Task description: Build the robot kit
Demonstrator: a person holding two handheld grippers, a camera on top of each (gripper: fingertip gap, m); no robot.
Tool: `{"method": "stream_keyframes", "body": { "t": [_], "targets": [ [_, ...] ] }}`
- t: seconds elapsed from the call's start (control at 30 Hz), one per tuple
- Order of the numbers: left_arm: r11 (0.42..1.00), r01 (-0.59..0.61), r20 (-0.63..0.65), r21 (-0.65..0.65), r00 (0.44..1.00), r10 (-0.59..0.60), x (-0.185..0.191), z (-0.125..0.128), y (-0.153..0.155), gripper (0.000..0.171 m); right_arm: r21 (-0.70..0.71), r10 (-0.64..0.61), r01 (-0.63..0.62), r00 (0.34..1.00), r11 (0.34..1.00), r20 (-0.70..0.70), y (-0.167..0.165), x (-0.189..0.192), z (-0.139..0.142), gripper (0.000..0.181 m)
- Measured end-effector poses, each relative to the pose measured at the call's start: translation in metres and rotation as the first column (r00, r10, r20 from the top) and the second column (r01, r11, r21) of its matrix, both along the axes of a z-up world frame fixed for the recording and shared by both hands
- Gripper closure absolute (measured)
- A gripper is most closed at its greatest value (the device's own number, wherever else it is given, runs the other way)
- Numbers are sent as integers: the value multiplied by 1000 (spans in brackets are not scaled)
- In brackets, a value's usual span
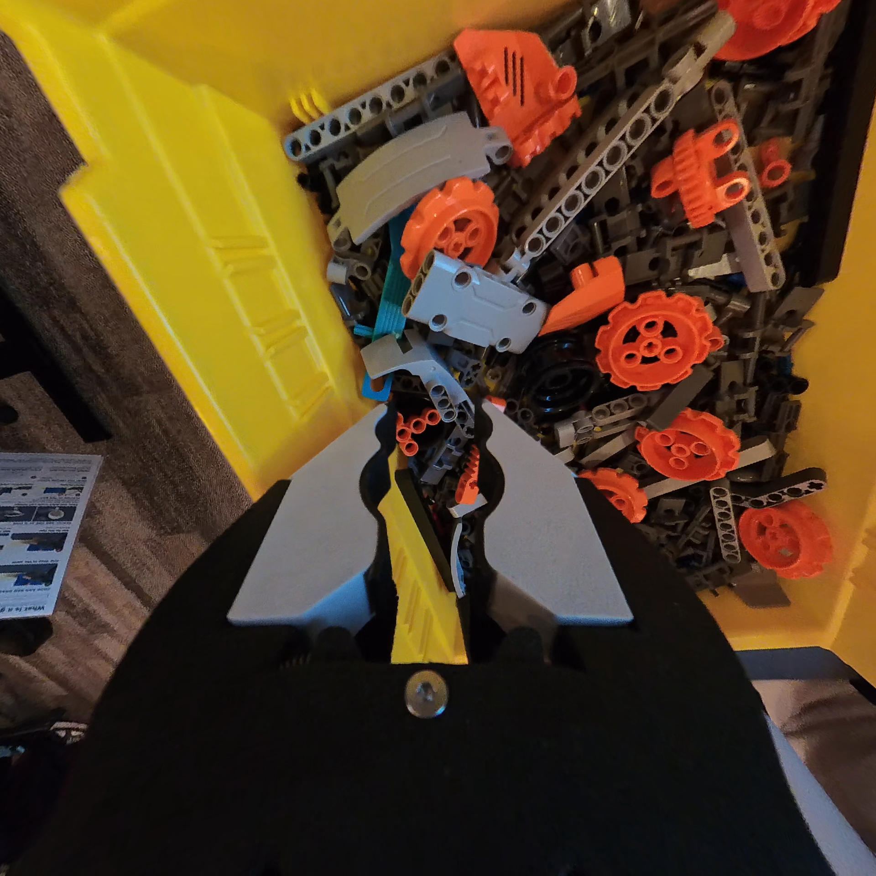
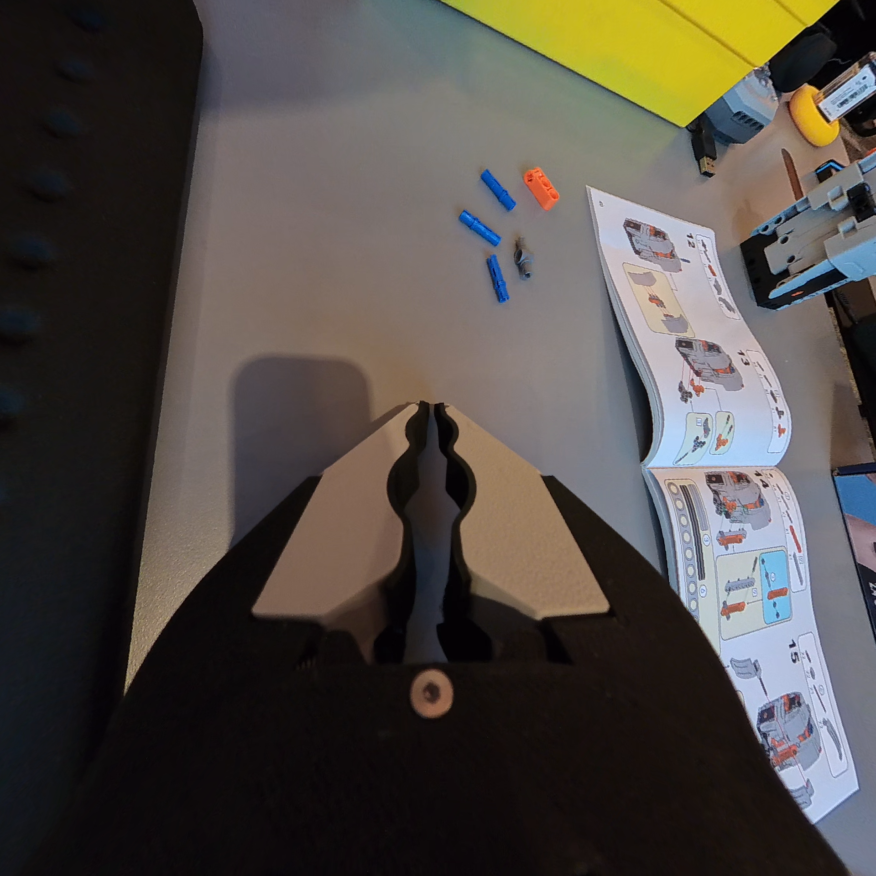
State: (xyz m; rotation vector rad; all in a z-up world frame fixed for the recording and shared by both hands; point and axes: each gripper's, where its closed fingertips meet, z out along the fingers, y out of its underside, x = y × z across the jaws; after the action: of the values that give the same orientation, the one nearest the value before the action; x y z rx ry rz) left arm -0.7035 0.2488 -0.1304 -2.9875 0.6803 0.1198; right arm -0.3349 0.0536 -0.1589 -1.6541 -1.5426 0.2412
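We see the left hand-held gripper (image 1: 433, 412) reaching into a yellow bin (image 1: 199, 265) heaped with plastic building pieces. Its fingers stand a little apart, with a narrow gap between the tips, and nothing is clamped between them. The tips sit just at the near edge of the heap, nearest a curved grey beam (image 1: 450, 398) and a small orange connector (image 1: 417, 426) seen through the gap. Just beyond lie a light grey block with round holes (image 1: 474, 303), an orange toothed wheel (image 1: 450, 227) and a teal strip (image 1: 391, 294). More orange wheels (image 1: 656, 339) are scattered to the right among dark grey beams. To the left of the bin, a printed leaflet (image 1: 42, 531) lies on a brownish woven floor covering.

The right hand-held gripper (image 2: 432, 404) hovers over a grey surface (image 2: 332, 237), its fingers nearly together, only a sliver between the tips, holding nothing. Farther away on the surface lie three blue pins (image 2: 479, 227), an orange two-hole brick (image 2: 541, 187) and a small grey connector (image 2: 523, 258), all apart from one another. To the right, an open instruction booklet (image 2: 711, 426) lies flat, with a partly built grey and black model (image 2: 806, 256) beyond it. The yellow bin's (image 2: 640, 52) wall shows at the far right.
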Motion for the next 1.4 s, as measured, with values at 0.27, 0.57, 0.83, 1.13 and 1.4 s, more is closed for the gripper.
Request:
{"method": "stream_keyframes", "body": {
  "t": [0.27, 0.57, 0.83, 1.13, 1.4],
  "targets": [
    [1000, 7, 30, -26, 1000, -6, 1, -1, -6, 166, 18, 3, -3, 1000, 1000, 22, -1, 2, 0, 178],
    [990, 61, 119, 130, 990, -76, 29, 39, -4, 166, 30, 7, -8, 999, 1000, 36, -3, 2, 0, 179],
    [895, 239, 315, 378, 875, -367, 128, 109, -18, 166, 31, 6, -7, 999, 1000, 36, -2, 2, 0, 179],
    [736, 443, 378, 511, 653, -656, 273, 136, -66, 167, 38, -47, 46, 998, 998, 37, 3, 6, 2, 173],
    [782, 475, 568, 403, 540, -621, 318, 120, -89, 167, 28, -123, 125, 990, 992, -68, 14, 6, 19, 173]
  ]
}}
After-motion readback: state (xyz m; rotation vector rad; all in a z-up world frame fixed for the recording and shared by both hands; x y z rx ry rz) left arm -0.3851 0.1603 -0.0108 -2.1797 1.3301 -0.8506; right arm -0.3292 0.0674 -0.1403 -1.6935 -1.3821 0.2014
